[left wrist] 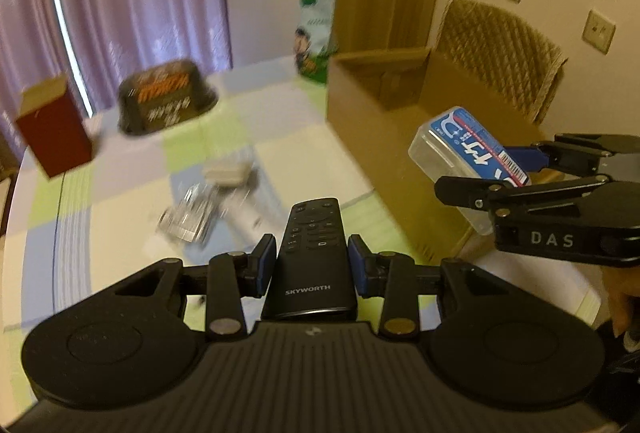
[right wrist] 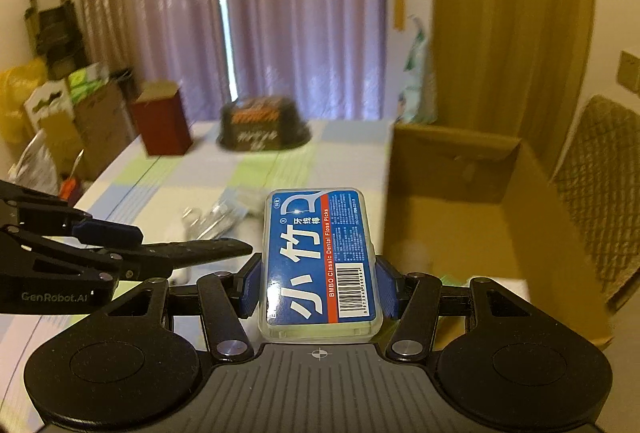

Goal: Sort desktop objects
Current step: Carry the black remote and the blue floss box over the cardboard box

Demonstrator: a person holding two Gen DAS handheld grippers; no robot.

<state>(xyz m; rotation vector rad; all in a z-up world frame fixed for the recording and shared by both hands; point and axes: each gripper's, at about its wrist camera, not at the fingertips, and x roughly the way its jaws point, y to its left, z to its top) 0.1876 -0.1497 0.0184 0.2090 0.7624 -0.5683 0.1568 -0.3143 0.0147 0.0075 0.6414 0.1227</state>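
My left gripper (left wrist: 312,257) is shut on a black Skyworth remote (left wrist: 316,225), which points forward above the checked tablecloth (left wrist: 120,201). In the right wrist view that remote (right wrist: 208,249) sticks out of the left gripper (right wrist: 132,245) at the left. My right gripper (right wrist: 320,281) is shut on a clear box of dental floss picks (right wrist: 320,253) with a blue label. From the left wrist view, the floss box (left wrist: 468,145) is held in the air by the right gripper (left wrist: 492,173), in front of an open cardboard box (left wrist: 380,121).
The cardboard box (right wrist: 460,229) stands at the table's right side before a wicker chair (left wrist: 504,45). A red carton (left wrist: 54,129), a black food tub (left wrist: 168,97) and a green-white snack bag (left wrist: 316,21) stand at the back. Clear wrappers (left wrist: 192,217) and a white case (left wrist: 228,171) lie mid-table.
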